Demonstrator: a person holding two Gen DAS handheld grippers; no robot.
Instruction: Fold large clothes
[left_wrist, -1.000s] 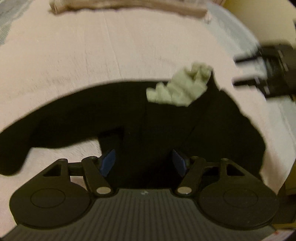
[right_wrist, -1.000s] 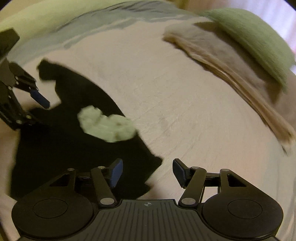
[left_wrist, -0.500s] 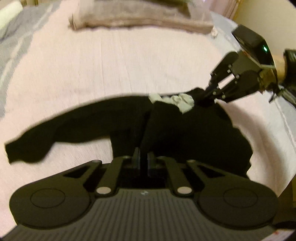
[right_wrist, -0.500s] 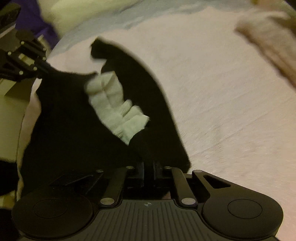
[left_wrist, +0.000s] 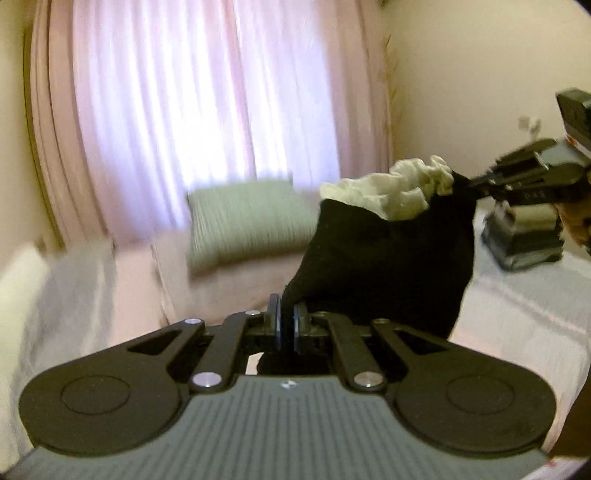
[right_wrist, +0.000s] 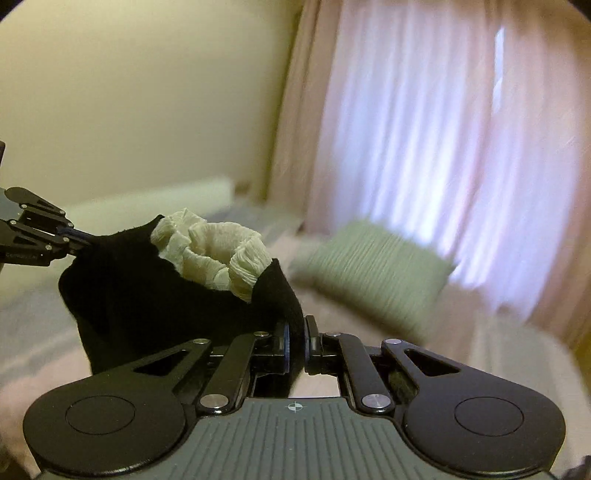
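Both my grippers clamped on black garment (left_wrist: 391, 258): left gripper (left_wrist: 286, 319) pinching one top edge, right gripper (right_wrist: 297, 341) pinching other. Garment hanging in air between them above bed (left_wrist: 524, 314), cream ruffled collar (right_wrist: 214, 254) at 12 o'clock. Green pillow (left_wrist: 247, 225) beyond. Judging task early: no fold made; laying flat, folding remain.

Both hand-held grippers (left_wrist: 285, 314) (right_wrist: 296, 334) clamped, raised.

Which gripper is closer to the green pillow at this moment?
Cannot tell: left gripper and right gripper both hold the black garment aloft, and the green pillow lies beyond both.
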